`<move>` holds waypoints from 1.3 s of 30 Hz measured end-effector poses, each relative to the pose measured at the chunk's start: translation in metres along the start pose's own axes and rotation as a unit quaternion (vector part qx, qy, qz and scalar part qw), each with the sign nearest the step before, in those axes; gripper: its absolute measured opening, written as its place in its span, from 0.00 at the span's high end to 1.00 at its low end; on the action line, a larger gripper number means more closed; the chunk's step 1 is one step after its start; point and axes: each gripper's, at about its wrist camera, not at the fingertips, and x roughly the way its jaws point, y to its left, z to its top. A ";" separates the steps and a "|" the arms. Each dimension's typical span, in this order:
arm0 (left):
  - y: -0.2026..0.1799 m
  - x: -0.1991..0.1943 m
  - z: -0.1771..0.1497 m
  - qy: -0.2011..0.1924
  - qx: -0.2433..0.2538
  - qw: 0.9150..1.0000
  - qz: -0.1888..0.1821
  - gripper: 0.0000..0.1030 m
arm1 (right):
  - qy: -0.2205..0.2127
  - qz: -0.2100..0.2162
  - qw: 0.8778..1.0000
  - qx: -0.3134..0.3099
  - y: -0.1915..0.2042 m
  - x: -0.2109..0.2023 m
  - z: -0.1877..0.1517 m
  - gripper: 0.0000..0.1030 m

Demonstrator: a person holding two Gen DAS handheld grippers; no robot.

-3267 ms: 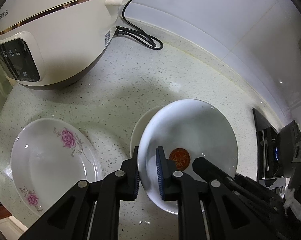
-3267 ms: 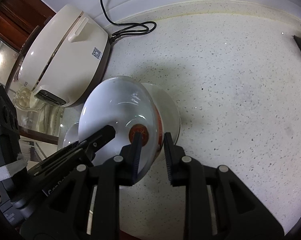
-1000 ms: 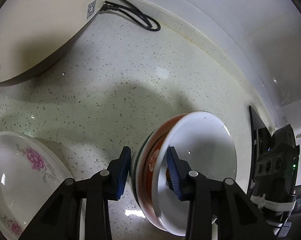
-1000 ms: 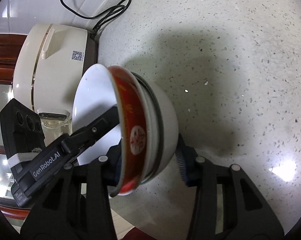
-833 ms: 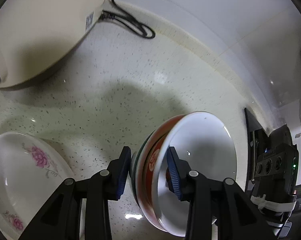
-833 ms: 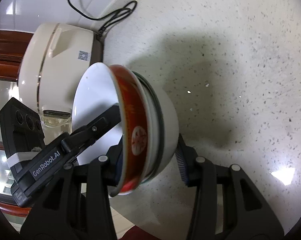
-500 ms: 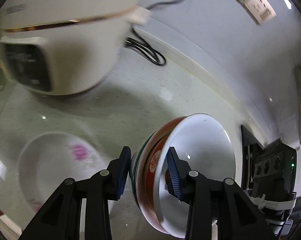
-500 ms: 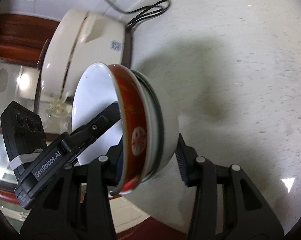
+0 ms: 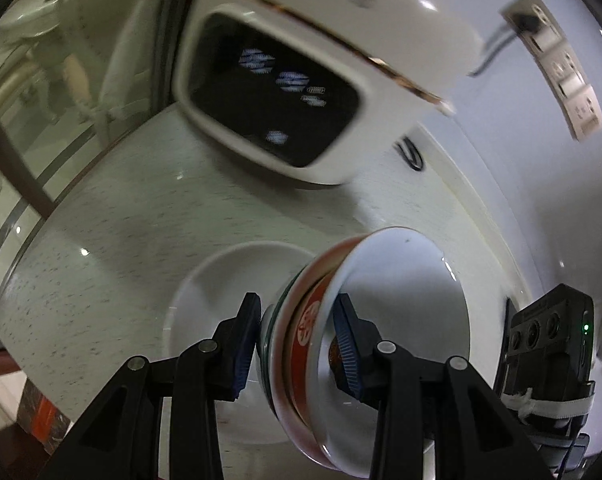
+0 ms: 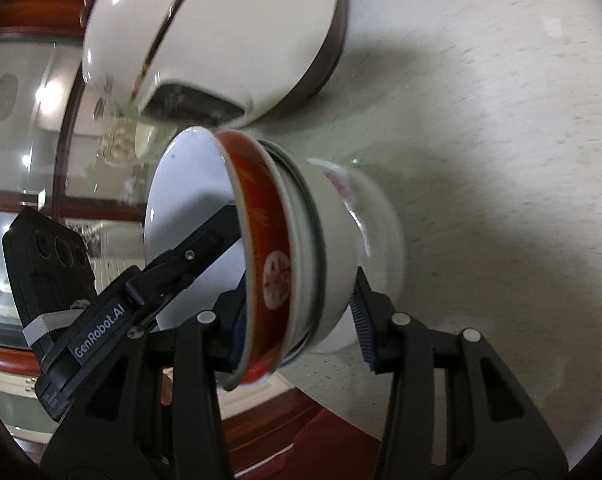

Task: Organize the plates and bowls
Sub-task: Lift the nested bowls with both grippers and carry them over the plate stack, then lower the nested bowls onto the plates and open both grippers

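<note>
1. Carrying the load over the speckled surface (image 9: 113, 240), I have the big cream rice cooker (image 9: 309, 80) close ahead near the back edge; swinging the load wide could clip it.
2. Below, the shallow white plate (image 9: 221, 280) lies flat near the front edge of the surface. It looks like the landing spot, and coming down tilted could crack rim against rim.
3. My load is a nested stack of bowls (image 10: 297, 256), held off the surface and tipped on its side: a white-lined red bowl (image 10: 261, 216) sits innermost, with a green-rimmed one and a plain white one around it. The red bowl could slide out if the tilt grows.
4. My left hand-held gripper (image 9: 297, 344) is clenched across the stack's wall on one side, and my right hand-held gripper (image 10: 301, 320) pinches the opposite side. Uneven pull between them could twist the bowls loose.
5. Motion blur smears the cooker's display and the plate's pattern, the bowls hide much of the plate, and I cannot tell how firmly they nest.
</note>
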 end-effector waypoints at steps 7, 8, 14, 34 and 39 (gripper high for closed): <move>0.020 0.003 -0.002 -0.002 -0.023 1.000 0.010 0.63 | 0.021 -0.003 1.000 -0.011 0.007 0.024 0.003 0.53; 0.018 0.010 -0.002 -0.001 -0.027 1.000 0.011 0.63 | 0.023 -0.004 1.000 -0.010 0.006 0.028 0.005 0.53; 0.030 0.015 -0.009 0.010 -0.034 0.999 0.008 0.62 | 0.036 -0.004 0.999 0.001 -0.002 0.038 0.005 0.53; 0.024 -0.025 -0.020 -0.122 0.031 0.992 -0.002 0.16 | -0.149 -0.028 0.987 -0.057 0.011 -0.035 0.003 0.18; 0.012 -0.053 -0.041 -0.175 0.069 0.982 0.001 0.00 | -0.249 -0.057 0.957 -0.135 0.012 -0.074 -0.028 0.13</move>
